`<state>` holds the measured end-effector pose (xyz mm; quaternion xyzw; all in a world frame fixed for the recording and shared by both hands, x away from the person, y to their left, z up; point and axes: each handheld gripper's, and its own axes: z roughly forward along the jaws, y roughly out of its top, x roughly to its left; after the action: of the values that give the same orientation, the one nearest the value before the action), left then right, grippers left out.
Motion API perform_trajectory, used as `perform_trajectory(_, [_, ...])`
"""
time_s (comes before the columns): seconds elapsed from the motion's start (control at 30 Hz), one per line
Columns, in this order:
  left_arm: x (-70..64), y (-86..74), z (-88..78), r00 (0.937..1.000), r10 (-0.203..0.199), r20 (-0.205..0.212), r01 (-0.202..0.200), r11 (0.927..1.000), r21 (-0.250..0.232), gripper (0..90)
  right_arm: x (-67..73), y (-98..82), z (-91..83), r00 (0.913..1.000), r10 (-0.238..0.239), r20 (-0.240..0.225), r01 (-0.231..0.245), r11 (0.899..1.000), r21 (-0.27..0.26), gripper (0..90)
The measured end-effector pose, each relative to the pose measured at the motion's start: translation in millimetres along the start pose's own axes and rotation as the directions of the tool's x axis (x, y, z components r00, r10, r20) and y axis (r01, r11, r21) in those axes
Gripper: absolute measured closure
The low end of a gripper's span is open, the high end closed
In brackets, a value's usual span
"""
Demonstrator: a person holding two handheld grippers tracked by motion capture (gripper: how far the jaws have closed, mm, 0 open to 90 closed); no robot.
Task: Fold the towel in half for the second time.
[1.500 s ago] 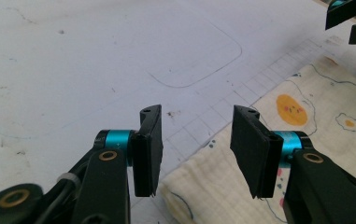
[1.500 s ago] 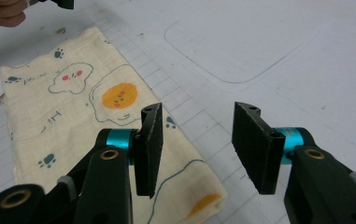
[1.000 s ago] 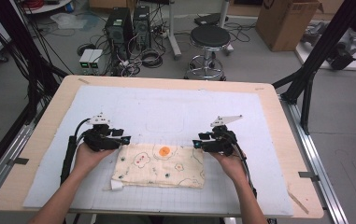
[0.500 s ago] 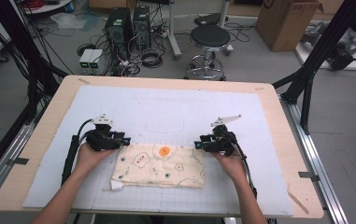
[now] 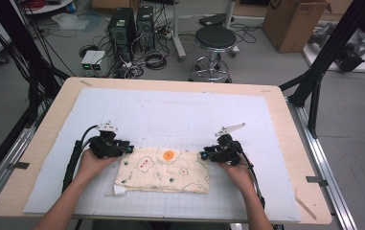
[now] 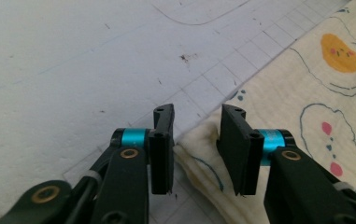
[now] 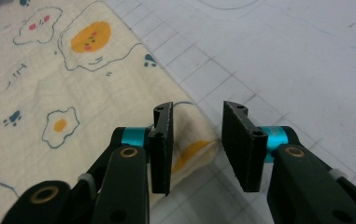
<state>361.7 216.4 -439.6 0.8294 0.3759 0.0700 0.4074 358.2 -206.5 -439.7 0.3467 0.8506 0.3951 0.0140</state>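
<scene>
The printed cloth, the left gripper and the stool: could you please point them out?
printed cloth point(image 5: 163, 172), high view, its middle.
left gripper point(image 6: 196, 140), left gripper view, between its fingertips.
stool point(image 5: 215, 37), high view, its seat.

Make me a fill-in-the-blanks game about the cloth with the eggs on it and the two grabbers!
1. The cloth lies on a white mat marked with a ____ of thin lines.
2. The left gripper has a ____ of the cloth between its jaws.
3. The biggest egg yolk on the cloth is coloured ____.
4. The right gripper sits at the cloth's ____ edge in the high view.

Missing words: grid; corner; orange; right
</scene>
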Motion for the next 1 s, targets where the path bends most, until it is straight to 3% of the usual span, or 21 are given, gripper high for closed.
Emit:
perform_trajectory(0.27, [-1.2, -2.3, -1.0, 0.9994, -0.015, 0.03, 0.015, 0.9999, 0.004, 80.9, 2.3, 0.9, 1.3, 0.9995, -0.022, -0.024, 0.023, 0.999, 0.028, 83.4])
perform_trajectory(0.47, [0.7, 1.3, -3.5, 0.9995, -0.021, -0.022, 0.02, 0.9988, -0.045, 82.4, -1.0, 7.4, -0.8, 0.9994, -0.021, -0.028, 0.021, 1.0, 0.011, 84.6])
perform_trajectory(0.6, [3.9, 6.7, -6.5, 0.9973, -0.061, -0.041, 0.056, 0.9927, -0.106, 83.2, -7.7, 13.5, -5.0, 0.9996, 0.001, -0.028, -0.001, 1.0, -0.014, 84.7])
perform_trajectory(0.8, [8.4, 24.2, -5.4, 0.9937, -0.063, -0.093, 0.05, 0.9903, -0.13, 83.5, -15.0, 32.6, -10.9, 1.0, 0.0, -0.002, 0.0, 0.999, -0.034, 84.8])
perform_trajectory(1.0, [15.9, 44.5, -3.3, 0.9881, -0.091, -0.124, 0.068, 0.981, -0.181, 83.6, -28.7, 51.9, -19.6, 0.9993, 0.023, 0.028, -0.021, 0.997, -0.074, 84.7])
